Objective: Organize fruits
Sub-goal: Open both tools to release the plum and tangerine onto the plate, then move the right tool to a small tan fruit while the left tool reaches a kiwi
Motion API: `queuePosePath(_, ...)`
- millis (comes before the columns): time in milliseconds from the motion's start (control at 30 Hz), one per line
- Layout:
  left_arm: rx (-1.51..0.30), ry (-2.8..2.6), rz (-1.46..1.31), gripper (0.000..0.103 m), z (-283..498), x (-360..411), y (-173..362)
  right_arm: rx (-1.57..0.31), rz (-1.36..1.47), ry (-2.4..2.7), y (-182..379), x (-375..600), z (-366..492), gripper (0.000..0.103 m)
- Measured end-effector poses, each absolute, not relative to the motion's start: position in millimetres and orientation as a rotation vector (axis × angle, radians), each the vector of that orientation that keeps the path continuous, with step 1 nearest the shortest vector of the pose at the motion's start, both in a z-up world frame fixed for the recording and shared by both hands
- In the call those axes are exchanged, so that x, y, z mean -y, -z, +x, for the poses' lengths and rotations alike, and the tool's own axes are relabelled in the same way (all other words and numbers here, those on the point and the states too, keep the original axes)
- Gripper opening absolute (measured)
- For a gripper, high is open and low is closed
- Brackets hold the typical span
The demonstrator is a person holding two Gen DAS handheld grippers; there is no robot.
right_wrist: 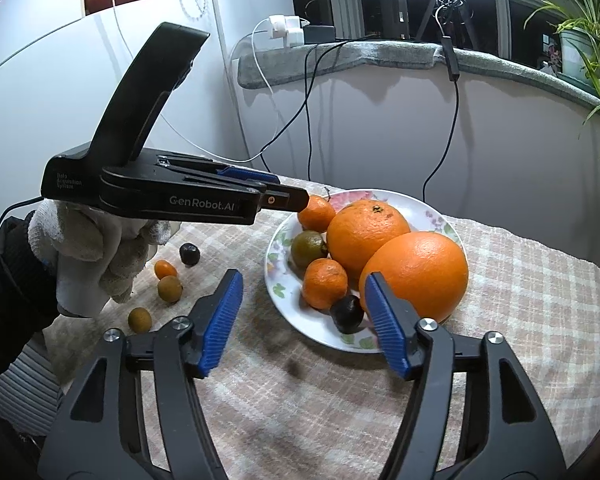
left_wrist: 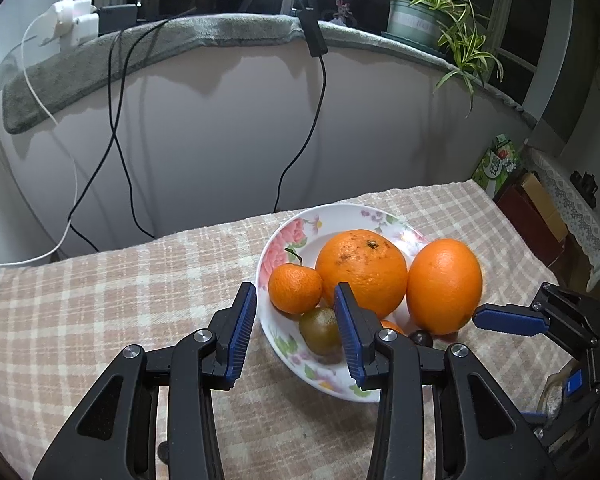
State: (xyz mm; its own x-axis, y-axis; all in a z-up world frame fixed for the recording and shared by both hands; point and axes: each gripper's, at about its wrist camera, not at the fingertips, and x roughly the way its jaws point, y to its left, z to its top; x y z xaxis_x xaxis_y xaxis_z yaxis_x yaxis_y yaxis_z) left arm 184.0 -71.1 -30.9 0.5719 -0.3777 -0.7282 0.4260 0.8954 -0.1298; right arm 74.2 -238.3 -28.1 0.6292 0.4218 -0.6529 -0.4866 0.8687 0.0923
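Four little fruits were still loose on the checked cloth [right_wrist: 520,280], all to the left of the plate [right_wrist: 432,210] and well apart from it: a dark one [right_wrist: 189,254] farthest, then a small orange one [right_wrist: 165,269], and two yellow-green ones [right_wrist: 170,289] [right_wrist: 139,319] nearer. They sat just beside the gloved hand [right_wrist: 96,256] that held the left gripper [left_wrist: 297,330], so I judged that hand the nearer one for fetching them. Its fingers pointed past them, though, out over the plate's far-left rim. The loose fruits lay back and below its tips rather than ahead. They looked nearly round, so no long axis seemed to matter for the grasp.

The left gripper's pads stood moderately apart with nothing pressed between them. The right gripper [right_wrist: 302,280] hovered at the plate's near edge, its fingers spread wide and empty. The dark fruit on the plate [right_wrist: 347,314] lay just beside its right-hand pad without being gripped.

On the plate I counted six pieces. There were two large oranges, one far [right_wrist: 367,230] and one near and right [right_wrist: 418,274]. There were two mandarins, one at the far-left rim [right_wrist: 317,213] and one near [right_wrist: 325,283]. A single greenish fruit [right_wrist: 308,249] sat between the mandarins, and then came that one dark fruit. With the four on the cloth that made ten, so the gathering looked a bit over half done.
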Motion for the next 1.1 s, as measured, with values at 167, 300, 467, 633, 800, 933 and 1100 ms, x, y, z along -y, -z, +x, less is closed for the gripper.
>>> queuePosePath(167, -0.813, 0.465, 0.071, 0.039, 172.3, 70.7, 22.5, -0.722, -0.125, -0.515, 25.8, 232.7, 68.6, 0.072)
queuePosePath(300, -0.788, 0.459, 0.080, 0.039, 162.6, 70.6, 15.1, -0.726, -0.131, -0.503, 25.3, 230.4, 64.7, 0.072)
queuePosePath(467, -0.764, 0.448, 0.071, 0.039, 150.0, 66.5, 7.4, -0.712, -0.136, -0.488, 21.9, 228.4, 57.8, 0.072)
queuePosePath(633, -0.749, 0.428, 0.058, 0.039, 137.2, 57.5, 3.4, -0.694, -0.127, -0.469, 17.8, 228.0, 51.5, 0.072)
queuePosePath(800, -0.734, 0.406, 0.053, 0.039, 121.2, 47.7, 2.2, -0.677, -0.121, -0.467, 14.5, 226.7, 44.0, 0.072)
queuePosePath(933, -0.727, 0.382, 0.033, 0.039, 106.8, 33.3, 4.5, -0.683, -0.093, -0.477, 13.3, 226.8, 41.2, 0.072)
queuePosePath(1100, -0.733, 0.348, 0.017, 0.039, 91.9, 15.2, 11.0, -0.690, -0.096, -0.478, 14.5, 224.8, 39.6, 0.072)
